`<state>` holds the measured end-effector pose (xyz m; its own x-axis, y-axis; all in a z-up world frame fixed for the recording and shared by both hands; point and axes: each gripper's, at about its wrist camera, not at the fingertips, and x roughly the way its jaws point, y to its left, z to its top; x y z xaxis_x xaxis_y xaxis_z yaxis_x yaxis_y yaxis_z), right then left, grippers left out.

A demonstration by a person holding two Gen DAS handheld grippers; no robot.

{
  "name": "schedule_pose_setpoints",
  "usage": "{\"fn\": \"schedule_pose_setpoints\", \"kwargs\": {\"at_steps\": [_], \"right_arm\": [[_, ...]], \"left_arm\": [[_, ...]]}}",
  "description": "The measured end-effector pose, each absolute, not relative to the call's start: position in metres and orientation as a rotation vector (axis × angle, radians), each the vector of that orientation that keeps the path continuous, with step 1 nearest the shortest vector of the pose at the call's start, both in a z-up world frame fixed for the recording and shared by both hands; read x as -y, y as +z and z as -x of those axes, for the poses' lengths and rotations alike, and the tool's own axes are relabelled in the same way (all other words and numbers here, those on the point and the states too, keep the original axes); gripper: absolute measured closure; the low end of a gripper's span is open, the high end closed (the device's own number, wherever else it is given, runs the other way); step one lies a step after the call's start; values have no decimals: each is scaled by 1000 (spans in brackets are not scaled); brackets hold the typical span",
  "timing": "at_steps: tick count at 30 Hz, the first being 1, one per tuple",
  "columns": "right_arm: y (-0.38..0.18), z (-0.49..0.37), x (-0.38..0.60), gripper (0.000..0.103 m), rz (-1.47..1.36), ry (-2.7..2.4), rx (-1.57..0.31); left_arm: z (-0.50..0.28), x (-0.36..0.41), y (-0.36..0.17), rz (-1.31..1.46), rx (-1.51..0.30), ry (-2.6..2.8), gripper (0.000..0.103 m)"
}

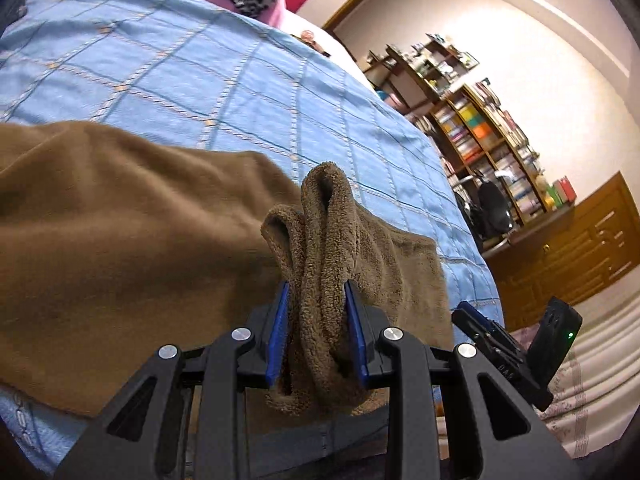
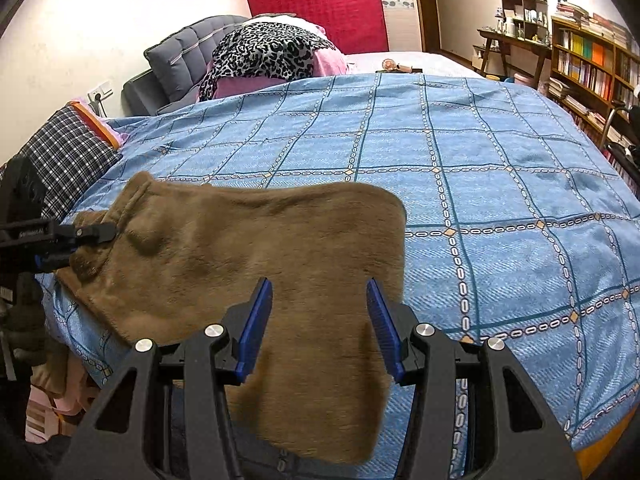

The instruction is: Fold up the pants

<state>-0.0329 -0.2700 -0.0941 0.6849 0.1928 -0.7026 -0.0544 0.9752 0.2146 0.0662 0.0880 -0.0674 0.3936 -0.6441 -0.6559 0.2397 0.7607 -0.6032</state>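
Brown fleece pants (image 2: 248, 248) lie folded on the blue checked bedspread (image 2: 480, 168) near the bed's front edge. My left gripper (image 1: 316, 300) is shut on a bunched fold of the pants (image 1: 324, 240), which sticks up between its blue pads. It also shows in the right wrist view (image 2: 96, 234), at the pants' left corner. My right gripper (image 2: 319, 292) is open and empty, its jaws held wide just above the lower part of the pants. The right gripper also shows in the left wrist view (image 1: 476, 320), at the right beside the pants.
A leopard-print cloth (image 2: 264, 52) and pink bedding lie at the head of the bed, by a grey headboard and a red panel. A plaid pillow (image 2: 68, 152) sits at the left. Bookshelves (image 2: 588, 64) stand along the right wall. A wooden cabinet (image 1: 568, 248) stands past the bed.
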Motion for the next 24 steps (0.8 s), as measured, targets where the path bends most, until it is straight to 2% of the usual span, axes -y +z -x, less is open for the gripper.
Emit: {"fn": "schedule_pose_setpoints", "kwargs": {"at_steps": [5, 7, 16, 18, 19, 20, 24], "right_arm": [[-92, 24, 261, 53, -185, 152, -804], [-91, 20, 257, 53, -180, 159, -807], [-104, 4, 231, 53, -150, 201, -836], [-109, 1, 228, 53, -150, 202, -848], [-113, -2, 227, 53, -151, 198, -858], [-116, -3, 226, 53, -151, 196, -862], [-121, -7, 225, 53, -149, 188, -869]], "left_arm": [[-61, -111, -74, 481, -1016, -544, 76], [-60, -120, -74, 480, -999, -523, 84], [-71, -144, -66, 484, -945, -478, 82], [-72, -140, -71, 507, -973, -490, 58], [-72, -139, -74, 537, -974, -492, 34], [-72, -137, -75, 555, -969, -492, 27], [-75, -121, -88, 579, -1023, -535, 27]]}}
